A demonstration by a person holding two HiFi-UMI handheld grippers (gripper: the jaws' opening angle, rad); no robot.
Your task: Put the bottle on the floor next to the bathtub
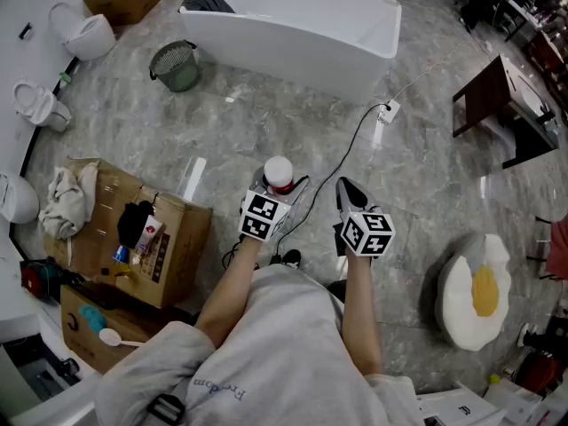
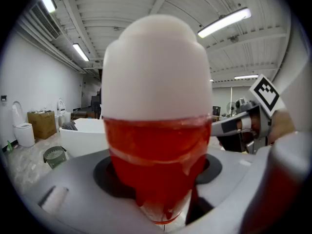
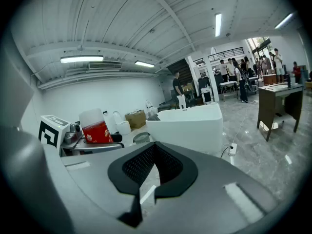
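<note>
My left gripper (image 1: 267,193) has the bottle (image 1: 279,174) clamped between its jaws, which stand wide apart to take its body. The left gripper view is filled by the bottle's rounded white cap above and red body below, with both jaws closed against it low down. The bottle stands upright, cap uppermost, and is held up off the floor (image 1: 266,122) in front of me, not set down.

My right gripper (image 1: 348,192) is just beside it at 3 o'clock and apart from it. Its jaws are pressed together with nothing between them, and the right gripper view shows the two dark pads meeting in a point. In that view the bottle sits off at 9 o'clock in the other gripper.

In the head view the white bathtub (image 1: 293,27) lies at 12 o'clock, well apart from the bottle, with bare grey marbled floor between them. A dark mesh waste basket (image 1: 176,66) stands at 11 o'clock, near the tub's left end. A black cable (image 1: 342,162) runs along the floor from a white power strip (image 1: 388,111) at 1 o'clock back toward my feet.

At 9 o'clock is an open cardboard box (image 1: 173,238) with a crumpled cloth (image 1: 67,201) on its far flap. An egg-shaped cushion (image 1: 477,291) lies at 4 o'clock, and a dark wooden bench (image 1: 484,96) stands at 2 o'clock.
</note>
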